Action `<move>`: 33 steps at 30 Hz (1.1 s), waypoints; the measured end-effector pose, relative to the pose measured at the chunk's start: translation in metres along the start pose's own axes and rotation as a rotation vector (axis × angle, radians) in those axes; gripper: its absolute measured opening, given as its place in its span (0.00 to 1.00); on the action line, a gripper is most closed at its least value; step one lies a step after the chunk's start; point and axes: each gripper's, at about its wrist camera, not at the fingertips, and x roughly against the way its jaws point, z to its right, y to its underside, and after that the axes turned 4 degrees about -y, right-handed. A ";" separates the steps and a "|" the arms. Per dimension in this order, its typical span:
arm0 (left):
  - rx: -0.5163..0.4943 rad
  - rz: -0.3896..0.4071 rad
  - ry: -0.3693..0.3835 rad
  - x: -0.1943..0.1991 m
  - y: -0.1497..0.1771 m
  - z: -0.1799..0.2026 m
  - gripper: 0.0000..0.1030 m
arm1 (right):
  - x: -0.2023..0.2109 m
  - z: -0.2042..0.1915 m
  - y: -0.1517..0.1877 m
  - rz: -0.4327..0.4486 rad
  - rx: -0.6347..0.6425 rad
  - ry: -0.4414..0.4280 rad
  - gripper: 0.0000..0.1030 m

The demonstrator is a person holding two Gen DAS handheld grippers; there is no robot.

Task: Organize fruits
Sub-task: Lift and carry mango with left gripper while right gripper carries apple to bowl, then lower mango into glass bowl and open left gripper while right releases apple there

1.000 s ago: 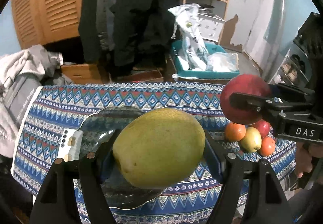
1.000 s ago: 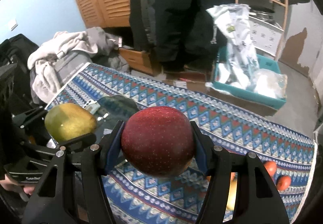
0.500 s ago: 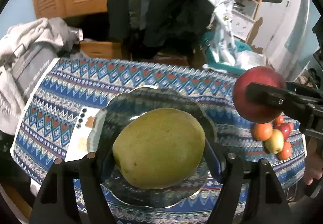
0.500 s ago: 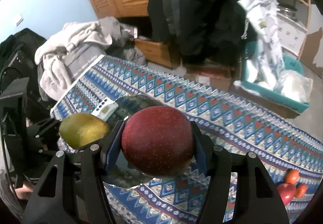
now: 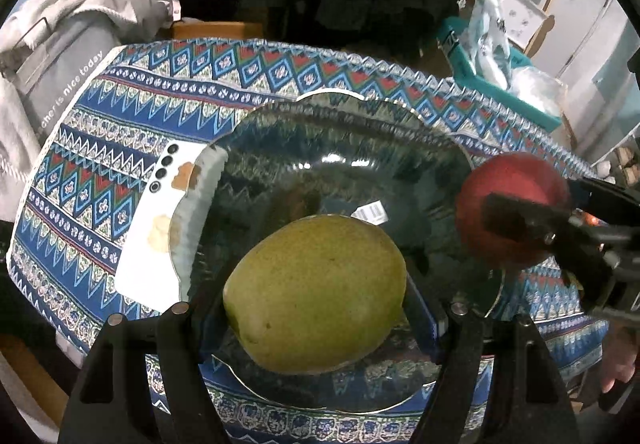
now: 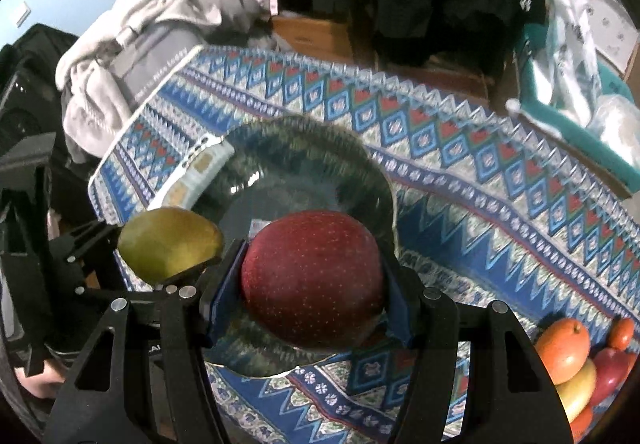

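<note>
Your left gripper (image 5: 316, 304) is clamped on the green mango (image 5: 316, 294), both fingers pressed against its sides, holding it over the near part of the dark glass plate (image 5: 340, 147); whether fruit touches plate you can't tell. Your right gripper (image 6: 314, 284) is clenched on the red apple (image 6: 314, 280), held over the plate's near right edge (image 6: 304, 147) (in the left wrist view the apple (image 5: 512, 211) sits at 3 o'clock of the plate, blurred). In the right wrist view the mango (image 6: 170, 244) shows at 9 o'clock of the apple, close beside it but apart. The plate rests on the patterned tablecloth (image 5: 120, 115) and overlaps a white phone (image 5: 160, 228) at its 9 o'clock side. The leftover fruit pile (image 6: 580, 364) (orange, yellow and red pieces) lies on the cloth at 4 o'clock in the right wrist view, well apart from the plate. Grey clothes (image 5: 60, 27) lie heaped beyond the cloth at 10 o'clock.
</note>
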 end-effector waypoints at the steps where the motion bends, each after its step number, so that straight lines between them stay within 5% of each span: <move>1: 0.001 -0.009 0.003 -0.003 0.002 0.000 0.75 | -0.004 -0.001 0.002 -0.011 0.003 -0.001 0.61; 19: -0.012 -0.153 -0.029 -0.035 0.018 0.003 0.75 | -0.041 0.004 0.016 -0.111 -0.032 -0.018 0.61; 26: -0.045 -0.056 -0.050 -0.017 0.012 0.009 0.83 | -0.035 0.001 0.012 -0.082 -0.033 -0.041 0.62; 33: -0.059 -0.039 -0.044 -0.006 0.011 0.012 0.83 | -0.016 0.010 0.011 -0.033 -0.063 -0.011 0.62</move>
